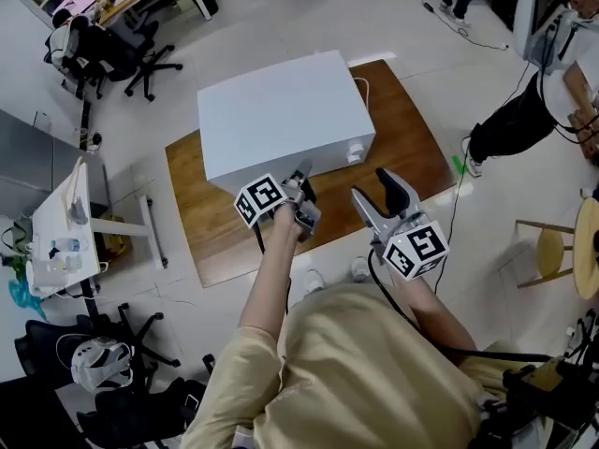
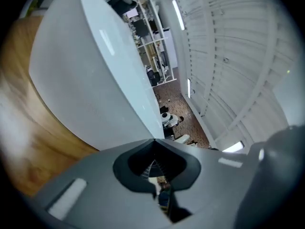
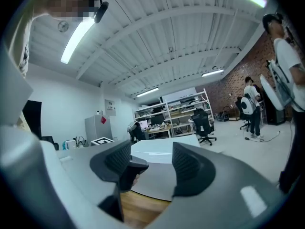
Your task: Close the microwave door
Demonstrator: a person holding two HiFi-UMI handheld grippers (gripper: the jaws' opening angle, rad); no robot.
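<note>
One wooden worktop [image 1: 201, 223] carries one white microwave [image 1: 281, 110], which sits centre-frame just above both tongs. It looks heavy and rigid, with smooth, slippery walls. I cannot make out its door standing open. The door should swing lightly on hinges, so a push on its free edge suits better than a grip. There are two tongs: the left tongs [image 1: 303, 174] are clenched on nothing, and the right tongs [image 1: 372, 187] are released and empty.

Left tongs [image 2: 153, 142] closed, right tongs [image 3: 151, 159] parted
</note>
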